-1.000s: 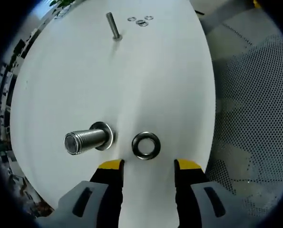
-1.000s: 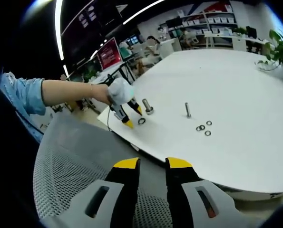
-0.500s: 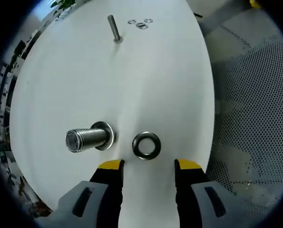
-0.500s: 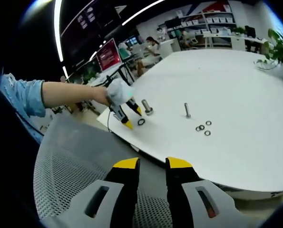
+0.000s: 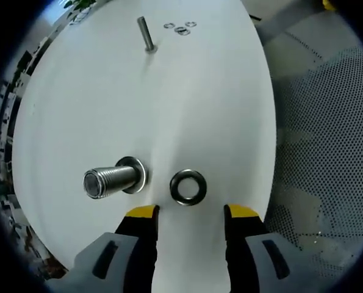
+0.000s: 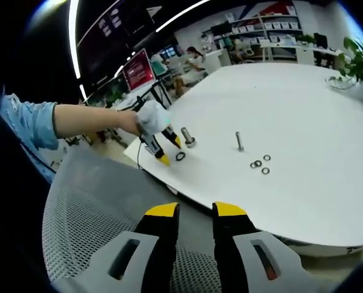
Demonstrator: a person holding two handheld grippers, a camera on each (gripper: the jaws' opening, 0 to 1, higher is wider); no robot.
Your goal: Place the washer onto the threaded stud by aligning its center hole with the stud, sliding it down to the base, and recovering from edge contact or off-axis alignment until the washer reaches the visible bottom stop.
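On a white oval desk [image 5: 199, 104] stand two threaded steel studs: a thick one [image 5: 111, 178] with a flat collar at its base, at the near end, and a thin one [image 5: 144, 33] far off. One dark steel ring washer [image 5: 188, 187] lies flat on the desk just right of the thick stud, apart from it and not yet threaded on. Three smaller silver washers [image 5: 181, 28] sit clustered beside the thin stud at the far end. The left tool [image 5: 190, 212], yellow-tipped, hovers just short of the dark washer with its jaws spread wide, grasping nothing. In the right gripper view, the right tool [image 6: 195, 210] hangs over a grey mesh chair [image 6: 89, 226], its jaws a narrow gap apart and empty, well away from the desk.
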